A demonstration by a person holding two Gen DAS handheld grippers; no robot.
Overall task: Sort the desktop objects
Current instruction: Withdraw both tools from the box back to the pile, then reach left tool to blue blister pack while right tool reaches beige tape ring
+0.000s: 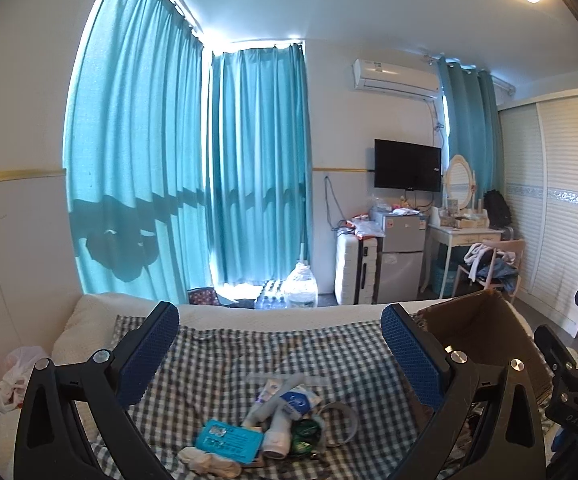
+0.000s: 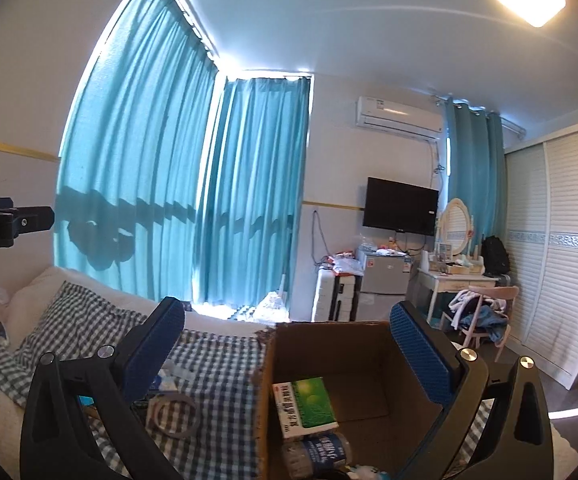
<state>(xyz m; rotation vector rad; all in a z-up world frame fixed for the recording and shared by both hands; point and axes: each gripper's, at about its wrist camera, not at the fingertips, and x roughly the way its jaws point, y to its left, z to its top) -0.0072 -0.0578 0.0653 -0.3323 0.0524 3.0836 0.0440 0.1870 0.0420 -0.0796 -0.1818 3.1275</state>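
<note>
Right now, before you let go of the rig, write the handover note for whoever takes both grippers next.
Left gripper: open, empty, above the pile on the checked cloth.
Right gripper: open, empty, over the cardboard box.
Done: a green and white box and a labelled bottle are in the cardboard box.
Left: the pile holds a teal card, a white tube, a white bottle, a green packet, a tape roll and white socks.
Likely next: pick from the pile and drop into the box.
</note>
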